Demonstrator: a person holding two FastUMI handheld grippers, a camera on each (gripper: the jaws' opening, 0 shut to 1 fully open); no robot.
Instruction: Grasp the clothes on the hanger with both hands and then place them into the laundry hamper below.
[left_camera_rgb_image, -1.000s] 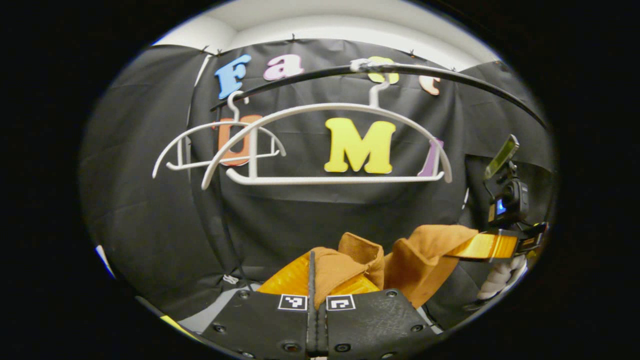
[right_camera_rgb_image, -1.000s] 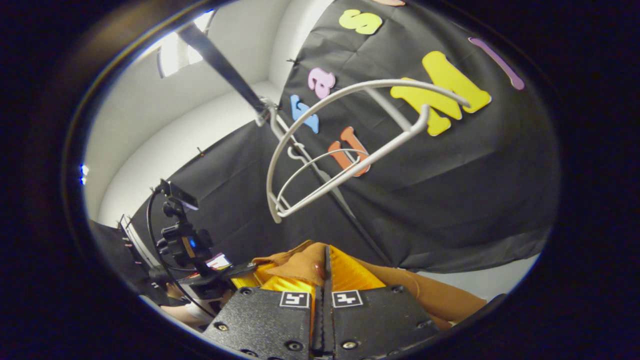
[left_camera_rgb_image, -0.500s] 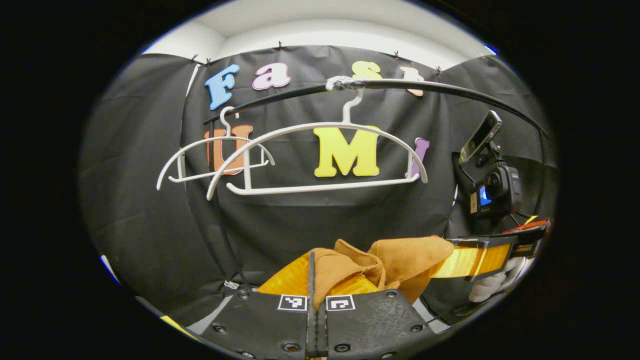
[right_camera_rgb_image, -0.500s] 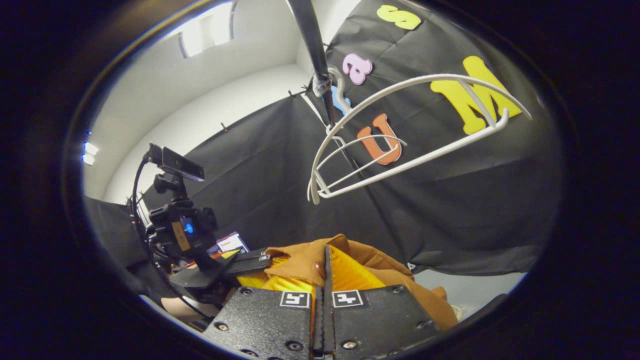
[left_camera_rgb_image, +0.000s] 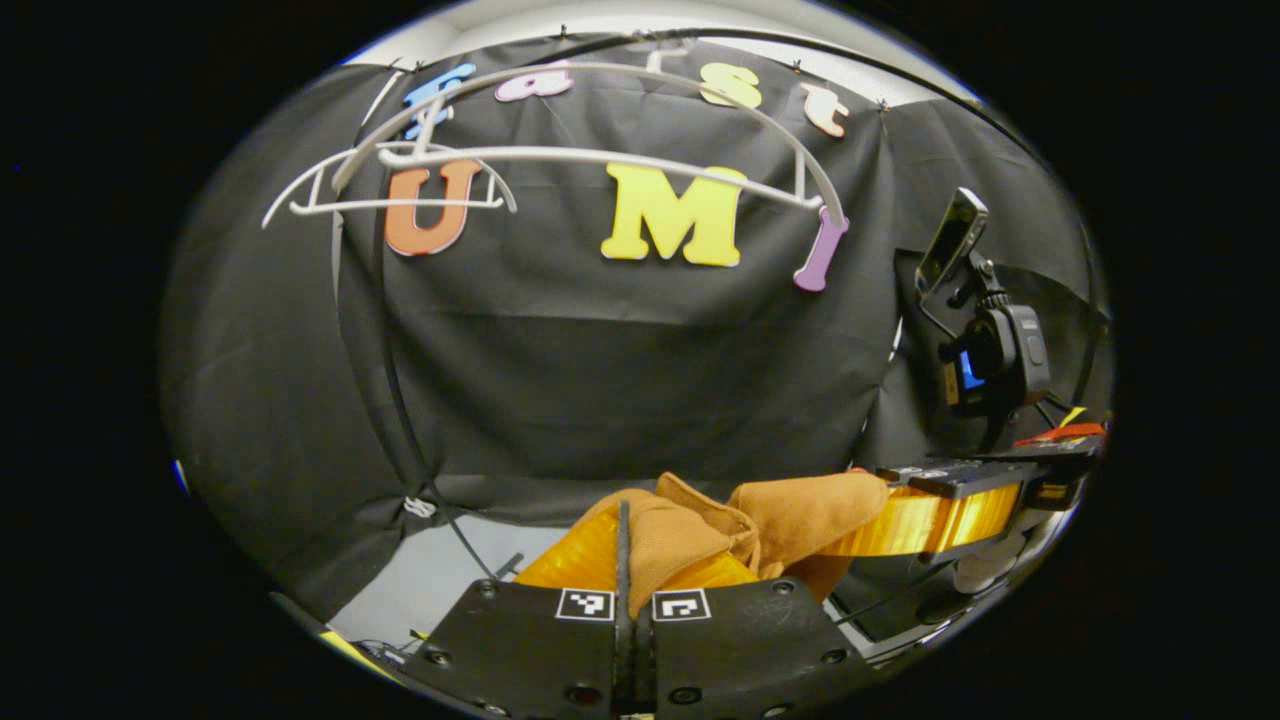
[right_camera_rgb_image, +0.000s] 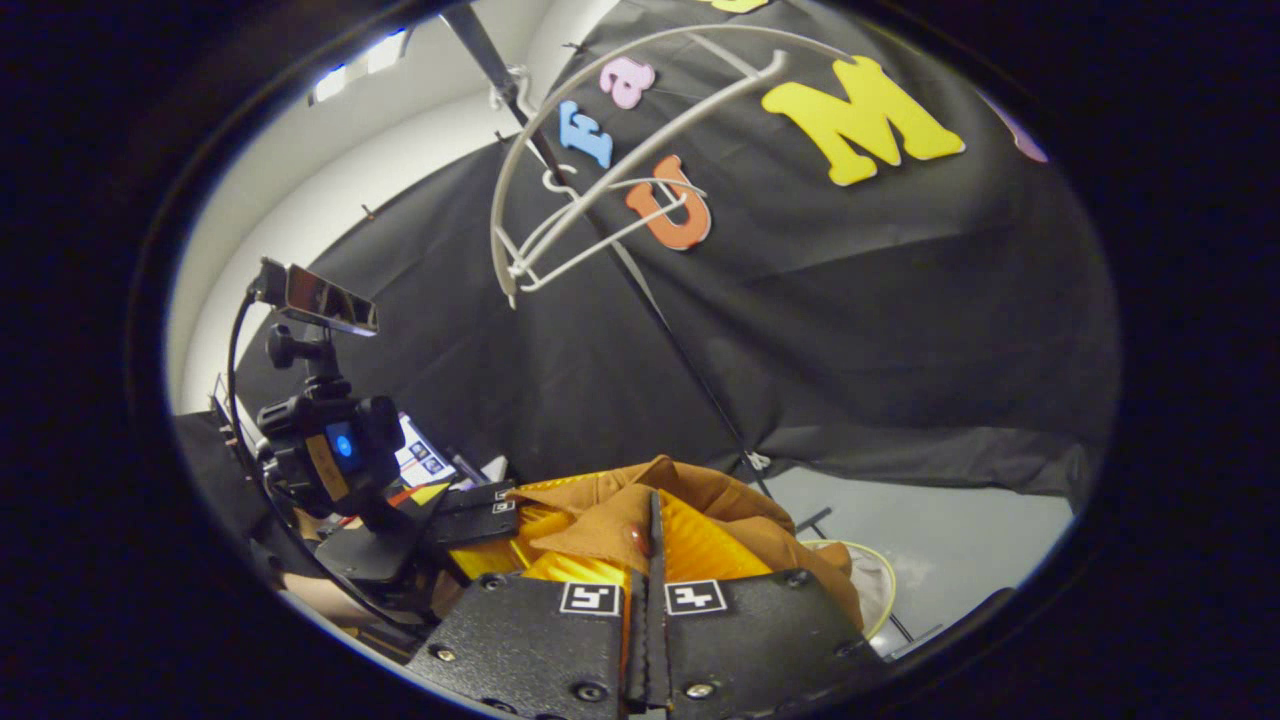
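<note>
A brown garment (left_camera_rgb_image: 690, 530) is bunched between both grippers, well below the bare white hanger (left_camera_rgb_image: 600, 160) on the rail. My left gripper (left_camera_rgb_image: 625, 520) is shut on one fold of it. In the right gripper view my right gripper (right_camera_rgb_image: 652, 515) is shut on another part of the brown garment (right_camera_rgb_image: 620, 510). The right gripper (left_camera_rgb_image: 940, 500) also appears at the right of the left gripper view, clamping the cloth. The left gripper (right_camera_rgb_image: 470, 505) lies close at the left of the right gripper view. A pale hamper rim (right_camera_rgb_image: 870, 575) peeks out under the cloth.
A second white hanger (left_camera_rgb_image: 390, 195) hangs at the left on the black rail (right_camera_rgb_image: 600, 240). The grey floor (right_camera_rgb_image: 950, 540) lies below the black cloth wall. A gloved hand (left_camera_rgb_image: 985, 570) holds the right gripper. Papers (right_camera_rgb_image: 420, 455) sit behind the left gripper.
Both grippers have dropped with the garment: the hangers and rail have risen toward the top of both views. The floor and the hamper rim have come into sight.
</note>
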